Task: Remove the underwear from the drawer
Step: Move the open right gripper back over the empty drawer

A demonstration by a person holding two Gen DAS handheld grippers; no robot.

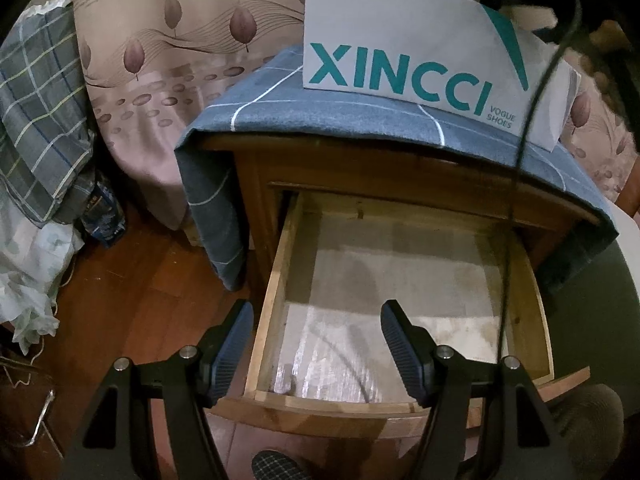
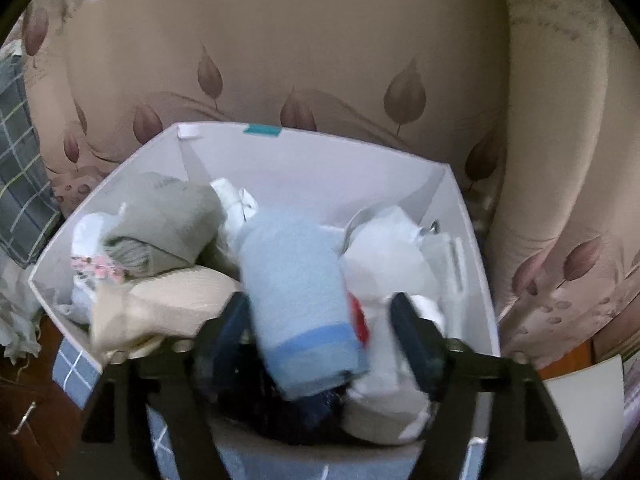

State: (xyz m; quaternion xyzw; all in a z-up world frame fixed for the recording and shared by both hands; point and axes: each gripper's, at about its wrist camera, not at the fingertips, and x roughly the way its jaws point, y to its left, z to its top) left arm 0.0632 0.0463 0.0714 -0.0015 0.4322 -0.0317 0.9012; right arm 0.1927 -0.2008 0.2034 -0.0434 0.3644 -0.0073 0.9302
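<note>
The wooden drawer point(image 1: 264, 320) of the nightstand stands pulled out, and only a pale liner shows inside it. My left gripper point(image 1: 316, 344) hovers open over the drawer's front left corner with nothing between its fingers. In the right wrist view a white paper bag point(image 2: 320, 160) holds several folded garments. A light blue rolled piece of underwear point(image 2: 296, 280) with a darker blue band lies blurred on top of the pile. My right gripper point(image 2: 320, 328) straddles it with the jaws wide open, and the right finger point(image 2: 412, 332) stands clear of the cloth.
The white bag point(image 1: 400, 40) printed XINCCI stands on the nightstand's blue checked cloth point(image 1: 320, 120). A black cable point(image 1: 516, 184) hangs across the drawer's right side. A leaf-patterned curtain point(image 2: 280, 60) hangs behind. Plaid bedding point(image 1: 36, 120) is piled at the left over the wooden floor point(image 1: 132, 280).
</note>
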